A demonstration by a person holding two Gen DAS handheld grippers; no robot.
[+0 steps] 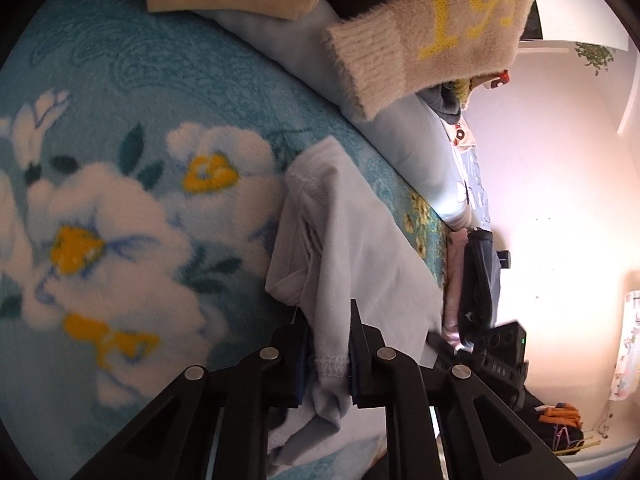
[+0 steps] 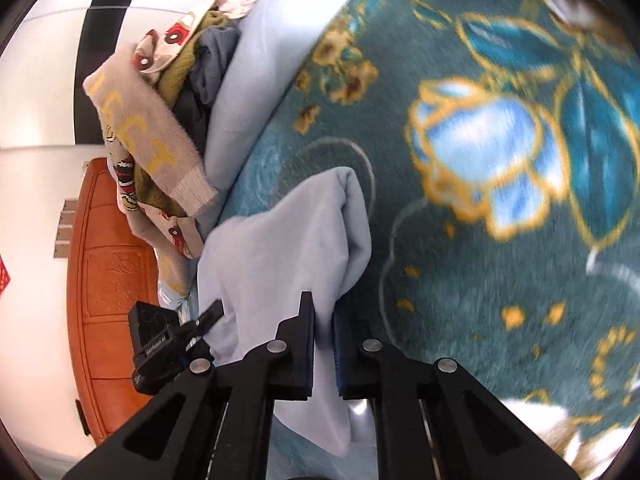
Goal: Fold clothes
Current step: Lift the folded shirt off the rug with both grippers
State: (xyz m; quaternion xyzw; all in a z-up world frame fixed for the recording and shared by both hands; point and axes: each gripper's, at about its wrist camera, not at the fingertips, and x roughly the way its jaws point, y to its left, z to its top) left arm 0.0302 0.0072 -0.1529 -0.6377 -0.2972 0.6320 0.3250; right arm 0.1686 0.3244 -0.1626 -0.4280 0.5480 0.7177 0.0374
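Note:
A pale blue garment [image 1: 352, 248] hangs between both grippers above a teal floral blanket [image 1: 120, 200]. My left gripper [image 1: 329, 354] is shut on a stitched hem of the garment. My right gripper [image 2: 323, 346] is shut on another edge of the same pale blue garment [image 2: 288, 248], which bunches ahead of the fingers. The right gripper's body [image 1: 496, 356] shows in the left wrist view, and the left gripper's body [image 2: 160, 344] shows in the right wrist view.
A heap of clothes lies on a pale blue pillow [image 1: 400, 136]: a fuzzy beige sweater with yellow letters [image 1: 432, 40], also in the right view [image 2: 152, 144], plus car-print, olive and grey items. An orange wooden door [image 2: 108, 280] stands behind. Folded dark and pink clothes [image 1: 472, 280] lie beyond.

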